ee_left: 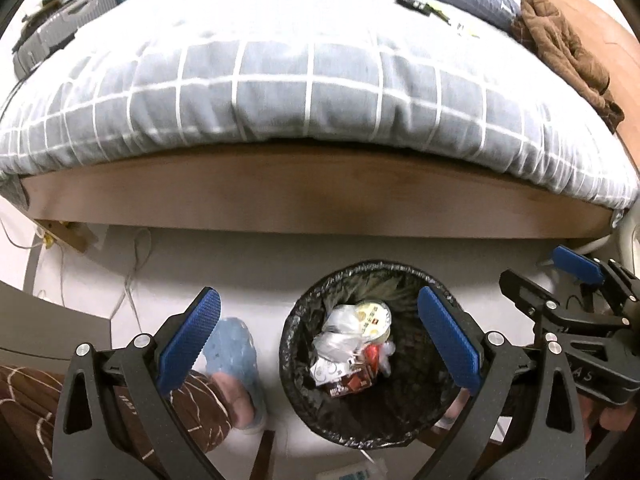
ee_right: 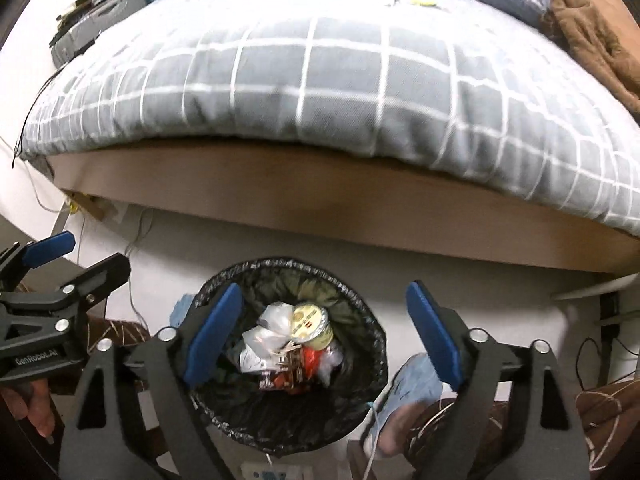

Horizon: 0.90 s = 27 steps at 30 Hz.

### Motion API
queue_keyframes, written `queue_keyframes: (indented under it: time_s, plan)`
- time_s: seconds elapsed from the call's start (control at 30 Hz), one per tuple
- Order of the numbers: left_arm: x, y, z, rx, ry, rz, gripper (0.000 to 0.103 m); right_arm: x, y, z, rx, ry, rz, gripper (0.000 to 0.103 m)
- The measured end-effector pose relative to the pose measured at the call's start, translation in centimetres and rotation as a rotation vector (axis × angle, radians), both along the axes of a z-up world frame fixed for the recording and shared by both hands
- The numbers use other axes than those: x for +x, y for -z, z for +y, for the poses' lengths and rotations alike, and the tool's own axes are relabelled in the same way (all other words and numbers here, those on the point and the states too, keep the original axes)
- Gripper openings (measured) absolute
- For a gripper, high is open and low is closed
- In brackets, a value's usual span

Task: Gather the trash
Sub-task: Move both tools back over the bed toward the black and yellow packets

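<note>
A round bin (ee_left: 360,269) lined with a black bag stands on the white floor by the bed. Inside lies trash (ee_left: 352,344): crumpled white plastic, a round cup lid (ee_left: 374,316) and red wrappers. My left gripper (ee_left: 318,293) hangs open above the bin, nothing between its blue pads (ee_left: 192,336). My right gripper (ee_right: 324,287) is also open and empty over the same bin (ee_right: 280,265), with the trash (ee_right: 288,340) straight below. Each gripper shows in the other's view: the right gripper (ee_left: 534,264) at the right edge, the left gripper (ee_right: 96,250) at the left edge.
A bed with a grey checked duvet (ee_left: 312,100) and wooden frame (ee_left: 320,196) fills the far side. A person's feet in pale blue slippers (ee_left: 236,344) stand on both sides of the bin. Thin cables (ee_left: 132,280) trail on the floor. A brown garment (ee_left: 568,52) lies on the bed.
</note>
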<state>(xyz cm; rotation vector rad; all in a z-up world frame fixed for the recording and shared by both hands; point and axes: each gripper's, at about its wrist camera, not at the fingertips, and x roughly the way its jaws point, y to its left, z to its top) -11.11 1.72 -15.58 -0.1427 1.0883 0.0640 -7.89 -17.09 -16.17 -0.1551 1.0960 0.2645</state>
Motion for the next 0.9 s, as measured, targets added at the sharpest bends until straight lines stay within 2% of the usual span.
queue_keyframes:
  time_s: [0.1,0.17,0.6,0.9]
  plan:
    - [0.0,-1.1,-0.1,0.006,0.0,-0.031,0.097,0.3,-1.3,0.2,-0.004,-0.01,-0.038,0.088]
    - [0.2,-1.7,-0.1,0.014,0.001,-0.048,0.097,0.3,-2.3,0.1,-0.01,-0.008,-0.077,0.094]
    - [2.7,-6.2,0.1,0.039,-0.002,-0.155,0.097,2.6,-6.9,-1.3,0.008,0.057,-0.21,0.095]
    - [7.2,-7.9,0.4,0.042,0.007,-0.195,0.097,5.4,-9.0,-2.3,0.017,0.082,-0.269,0.095]
